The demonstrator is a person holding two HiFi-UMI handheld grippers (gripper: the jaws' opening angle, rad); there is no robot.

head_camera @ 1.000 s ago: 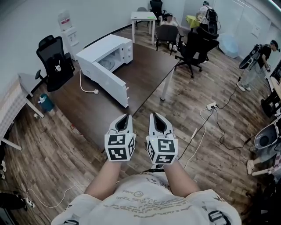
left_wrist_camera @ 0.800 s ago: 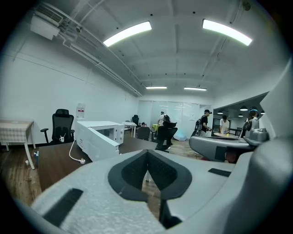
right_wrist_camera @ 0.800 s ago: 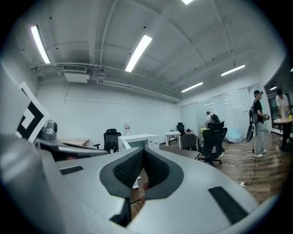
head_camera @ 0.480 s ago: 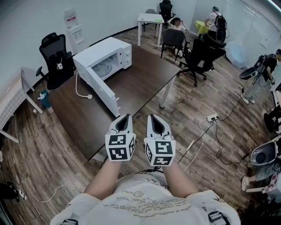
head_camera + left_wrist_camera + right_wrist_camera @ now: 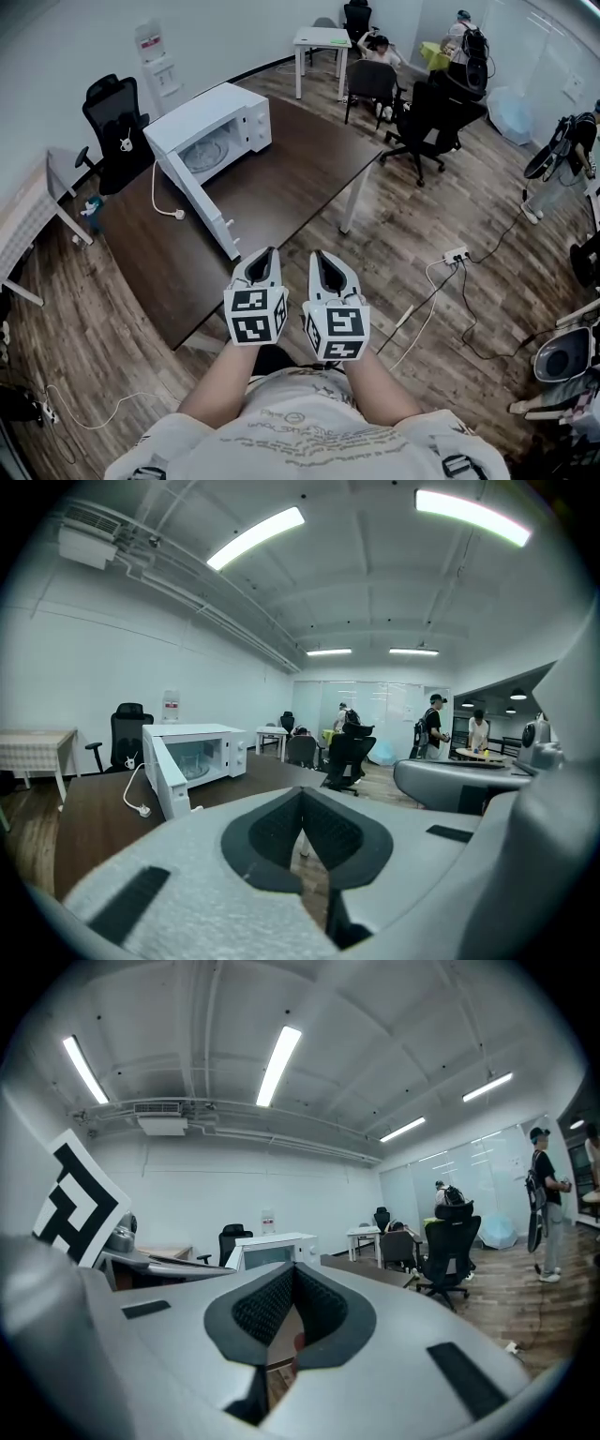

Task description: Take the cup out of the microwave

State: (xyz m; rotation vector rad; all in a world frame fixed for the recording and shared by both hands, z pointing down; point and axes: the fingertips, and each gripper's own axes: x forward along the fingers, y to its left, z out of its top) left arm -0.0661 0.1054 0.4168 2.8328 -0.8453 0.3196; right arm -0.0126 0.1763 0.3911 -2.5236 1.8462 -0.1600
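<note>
Left gripper [image 5: 269,251] and right gripper [image 5: 321,255] were clenched on nothing, side by side.
Beyond them on the dark bench [image 5: 300,178], the white microwave [image 5: 211,112] stood with its door [image 5: 195,201] swung open; whether the cup sat inside could not be told.

The door [image 5: 197,202] of the microwave [image 5: 202,108] is hanging wide open, leaving its cavity [image 5: 211,145] reachable across bare table [image 5: 291,178]; 1 cable [image 5: 155,192] is lying left of the door.
</note>
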